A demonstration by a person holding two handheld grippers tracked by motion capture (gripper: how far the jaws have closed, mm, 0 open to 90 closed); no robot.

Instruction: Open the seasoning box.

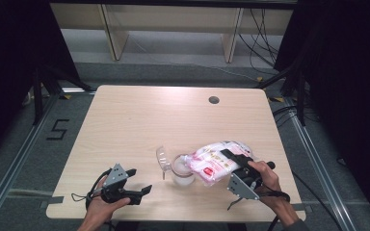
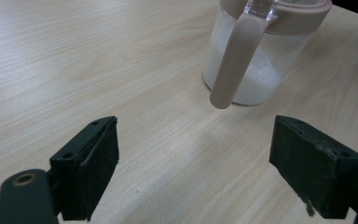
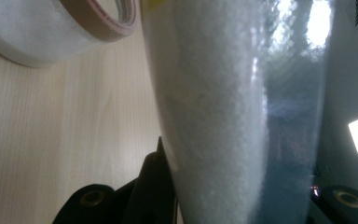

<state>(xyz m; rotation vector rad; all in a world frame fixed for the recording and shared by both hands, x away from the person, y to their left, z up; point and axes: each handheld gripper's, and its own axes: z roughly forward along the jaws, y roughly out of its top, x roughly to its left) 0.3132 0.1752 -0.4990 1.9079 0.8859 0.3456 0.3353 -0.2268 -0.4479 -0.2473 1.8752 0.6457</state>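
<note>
One bag (image 1: 215,160), clamped in right claw (image 1: 234,159), lies tilted, mouth toward jar (image 1: 183,172); left claw (image 1: 142,189) apart.

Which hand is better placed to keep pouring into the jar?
Right: its tongs already grip the bag, tilted over the jar. The left tongs stand open, apart from it.

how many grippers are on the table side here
2: the left gripper rests open near the table's front left edge; the right gripper at front right clamps the bag tipped over the jar.
</note>
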